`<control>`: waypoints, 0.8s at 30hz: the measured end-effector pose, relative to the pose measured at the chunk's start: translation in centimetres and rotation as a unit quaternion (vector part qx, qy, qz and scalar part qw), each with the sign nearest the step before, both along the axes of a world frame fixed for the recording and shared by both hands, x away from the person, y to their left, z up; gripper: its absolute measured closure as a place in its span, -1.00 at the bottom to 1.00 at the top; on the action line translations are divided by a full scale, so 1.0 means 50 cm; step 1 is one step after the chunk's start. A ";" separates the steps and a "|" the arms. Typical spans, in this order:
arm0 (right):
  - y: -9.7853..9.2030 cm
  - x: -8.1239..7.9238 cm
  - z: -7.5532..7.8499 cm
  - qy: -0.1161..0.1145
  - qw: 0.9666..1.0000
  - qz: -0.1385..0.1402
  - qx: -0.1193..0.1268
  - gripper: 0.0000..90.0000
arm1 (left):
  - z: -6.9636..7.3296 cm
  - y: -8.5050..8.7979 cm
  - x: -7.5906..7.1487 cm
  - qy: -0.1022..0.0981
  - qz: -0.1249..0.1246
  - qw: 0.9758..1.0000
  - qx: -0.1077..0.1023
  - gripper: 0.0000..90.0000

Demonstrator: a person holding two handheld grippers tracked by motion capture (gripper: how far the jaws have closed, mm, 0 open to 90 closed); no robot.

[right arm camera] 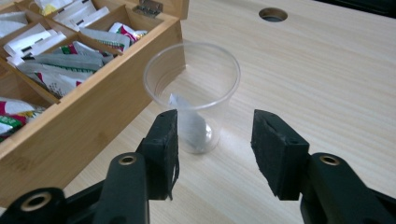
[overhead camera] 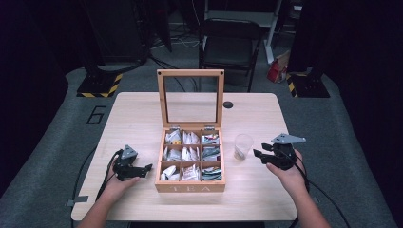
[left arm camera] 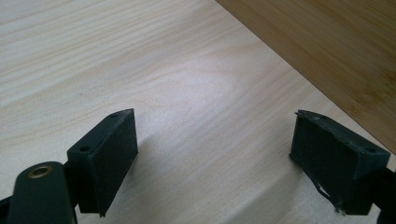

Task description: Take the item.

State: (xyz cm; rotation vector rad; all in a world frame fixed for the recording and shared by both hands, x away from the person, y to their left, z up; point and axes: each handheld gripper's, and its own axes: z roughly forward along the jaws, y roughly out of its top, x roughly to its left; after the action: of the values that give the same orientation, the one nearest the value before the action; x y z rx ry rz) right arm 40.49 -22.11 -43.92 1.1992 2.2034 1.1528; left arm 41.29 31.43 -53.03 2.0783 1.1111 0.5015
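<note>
A wooden tea box (overhead camera: pixel 191 187) with its glass lid raised stands mid-table, its compartments full of tea packets (overhead camera: pixel 190 154). To its right stands a clear plastic cup (overhead camera: pixel 243 146) with a tea bag (right arm camera: pixel 192 128) inside. My right gripper (overhead camera: pixel 258 156) hovers just right of the cup, jaws open and empty; in the right gripper view the cup (right arm camera: pixel 194 88) sits just beyond the gripper (right arm camera: pixel 215 140). My left gripper (overhead camera: pixel 145 170) rests on the table left of the box, open and empty; the left gripper view has its jaws (left arm camera: pixel 212 154) wide apart over bare wood, beside the box wall (left arm camera: pixel 336 51).
A round cable hole (overhead camera: pixel 228 104) lies in the table (overhead camera: pixel 142 114) behind the box. A black folding chair (overhead camera: pixel 230 45) stands past the far edge. Cables trail from both grippers off the near edge.
</note>
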 end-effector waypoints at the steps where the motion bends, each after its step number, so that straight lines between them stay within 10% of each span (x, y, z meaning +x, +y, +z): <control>1: 0.001 -0.001 -0.004 0.000 1.000 -0.001 -0.002 0.09 | 0.000 0.000 0.000 0.000 0.000 1.000 0.001 -0.68; 24: 0.022 -0.024 -0.080 0.017 0.999 0.003 -0.036 0.06 | 0.002 0.001 0.000 0.004 -0.002 1.000 0.002 -0.68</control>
State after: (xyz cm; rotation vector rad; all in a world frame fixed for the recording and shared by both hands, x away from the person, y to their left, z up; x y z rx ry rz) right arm 39.31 -21.00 -47.94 1.1915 2.2547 1.0545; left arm 41.27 31.47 -52.95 2.0879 1.1112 0.4949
